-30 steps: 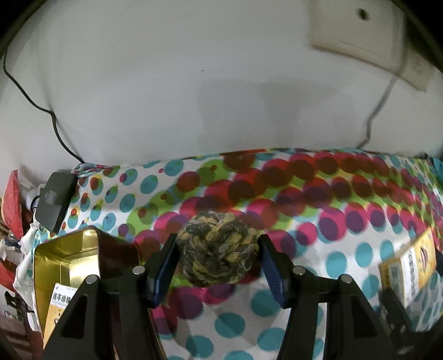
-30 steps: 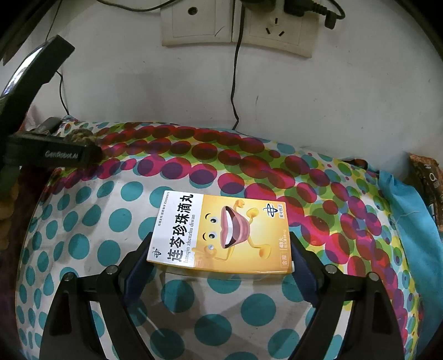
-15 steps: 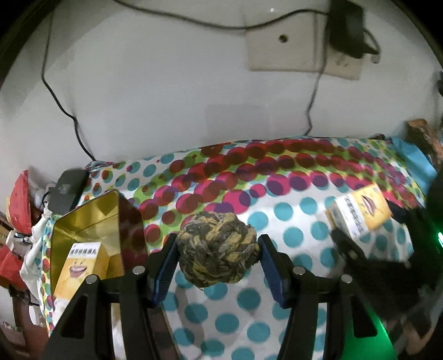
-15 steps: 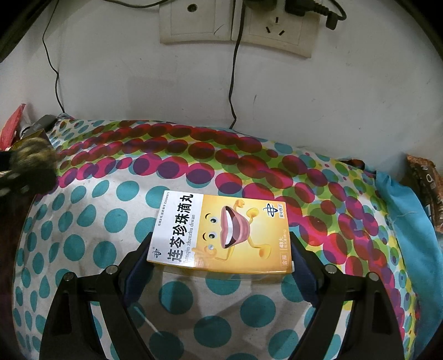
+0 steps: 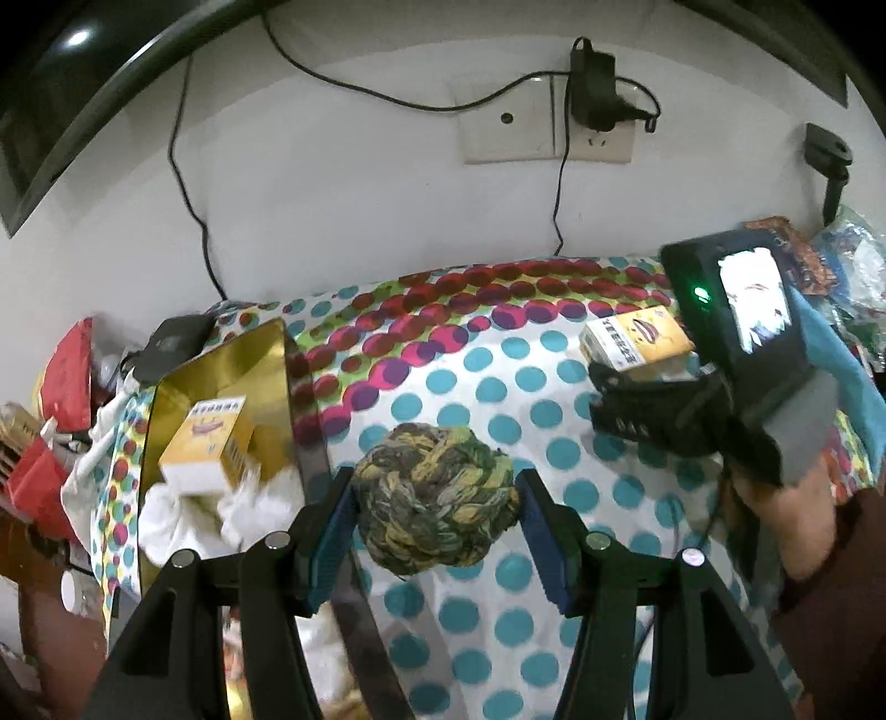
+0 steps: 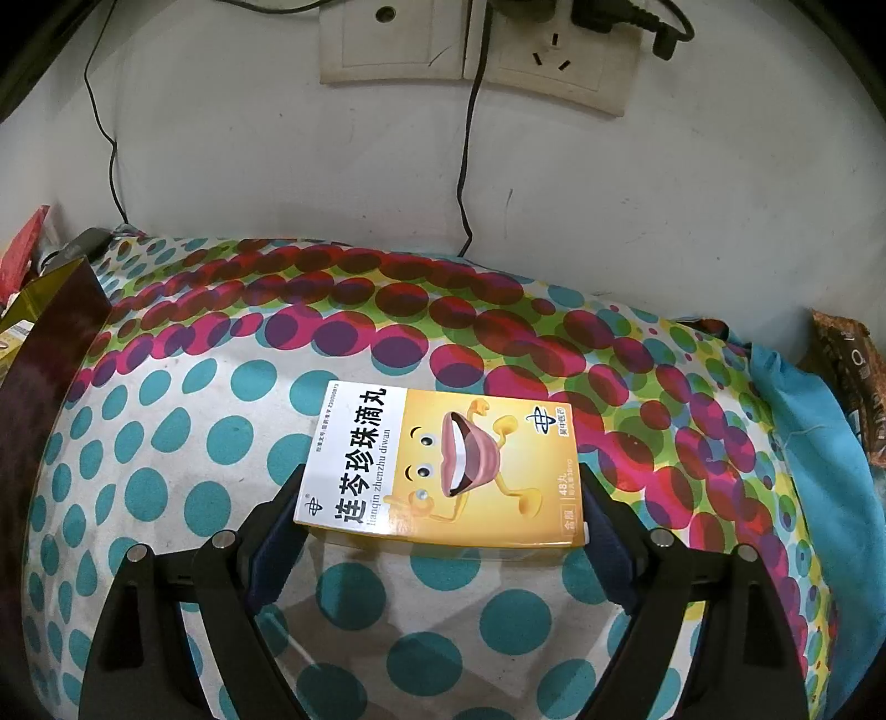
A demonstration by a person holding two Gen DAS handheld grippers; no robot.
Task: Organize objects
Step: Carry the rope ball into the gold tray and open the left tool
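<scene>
My left gripper [image 5: 434, 526] is shut on a green-yellow rope ball [image 5: 434, 501] and holds it above the dotted cloth, just right of the gold box [image 5: 221, 365]. The gold box holds a yellow medicine box [image 5: 207, 443] and white padding. My right gripper [image 6: 440, 520] is shut on a second yellow medicine box [image 6: 443, 465] with a cartoon mouth, held above the cloth. That gripper and its box [image 5: 637, 338] also show at the right of the left wrist view.
A dotted cloth [image 6: 166, 443] covers the table. The white wall behind has sockets [image 6: 476, 50] with cables hanging down. Red packets and clutter [image 5: 61, 376] lie left of the gold box. A blue cloth [image 6: 819, 454] lies at the right.
My left gripper has pulled back and up with the rope ball, so the gold box's inside and the right gripper show more. The right gripper has held still with its box.
</scene>
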